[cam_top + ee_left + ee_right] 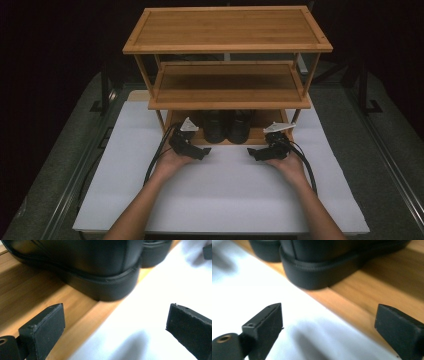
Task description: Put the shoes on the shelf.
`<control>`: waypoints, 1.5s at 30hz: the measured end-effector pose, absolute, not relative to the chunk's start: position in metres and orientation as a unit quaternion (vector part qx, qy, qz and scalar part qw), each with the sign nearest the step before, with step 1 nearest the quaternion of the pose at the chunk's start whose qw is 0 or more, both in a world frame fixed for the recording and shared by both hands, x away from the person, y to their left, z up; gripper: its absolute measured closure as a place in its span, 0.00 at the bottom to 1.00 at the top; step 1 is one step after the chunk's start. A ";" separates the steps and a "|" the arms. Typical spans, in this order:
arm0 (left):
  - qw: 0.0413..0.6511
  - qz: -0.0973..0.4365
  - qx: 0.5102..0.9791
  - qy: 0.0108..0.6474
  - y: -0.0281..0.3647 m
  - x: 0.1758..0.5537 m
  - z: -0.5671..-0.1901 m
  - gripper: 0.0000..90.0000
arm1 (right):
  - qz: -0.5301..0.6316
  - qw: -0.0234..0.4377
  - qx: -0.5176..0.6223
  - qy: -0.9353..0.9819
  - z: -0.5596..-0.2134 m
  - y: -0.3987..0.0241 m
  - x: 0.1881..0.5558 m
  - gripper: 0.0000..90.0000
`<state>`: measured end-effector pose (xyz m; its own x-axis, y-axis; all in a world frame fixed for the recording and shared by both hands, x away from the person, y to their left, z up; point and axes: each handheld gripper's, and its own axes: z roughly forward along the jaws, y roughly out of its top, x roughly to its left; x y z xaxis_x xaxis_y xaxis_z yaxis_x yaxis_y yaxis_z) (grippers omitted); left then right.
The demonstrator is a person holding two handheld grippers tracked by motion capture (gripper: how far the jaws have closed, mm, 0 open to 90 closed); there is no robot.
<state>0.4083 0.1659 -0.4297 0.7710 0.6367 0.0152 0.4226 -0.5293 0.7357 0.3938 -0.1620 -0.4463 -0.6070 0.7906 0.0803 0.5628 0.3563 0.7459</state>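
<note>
Darkness surrounds the white tabletop (pixel 220 200) that fills the lower half of the high view, with a three-tier bamboo shelf rack (pixel 227 45) standing at its far edge in the upper middle. On the bottom shelf (pixel 200 137), at the centre of the frame, sits a pair of black shoes (pixel 227 126), side by side with their heels toward me, so each heel is within easy reach of one hand. I hold my left gripper (pixel 202 152) just left of centre and my right gripper (pixel 254 153) just right of it, both low over the tabletop. Both grippers stand wide open with nothing between the jaws. In the left gripper view, the nearer shoe's heel (pixel 110 287) sits at the shelf's front edge, top centre.
</note>
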 end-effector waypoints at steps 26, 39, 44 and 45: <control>0.329 0.159 0.876 0.316 0.263 0.283 -0.439 0.00 | 0.377 0.171 0.440 0.797 -0.450 -0.243 0.268 0.02; 0.340 0.145 0.861 0.351 0.289 0.256 -0.452 0.00 | 0.328 0.176 0.466 0.802 -0.458 -0.255 0.250 0.02; 0.341 0.146 0.860 0.351 0.289 0.255 -0.452 0.00 | 0.329 0.176 0.466 0.802 -0.458 -0.255 0.250 0.02; 0.341 0.146 0.860 0.351 0.289 0.255 -0.452 0.00 | 0.329 0.177 0.466 0.802 -0.458 -0.255 0.250 0.02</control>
<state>0.2552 0.2890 -0.4519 0.7114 0.7027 0.0129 0.5032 -0.5221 0.6886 0.2499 -0.2554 -0.4583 -0.5031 0.8639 0.0236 0.6315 0.3489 0.6924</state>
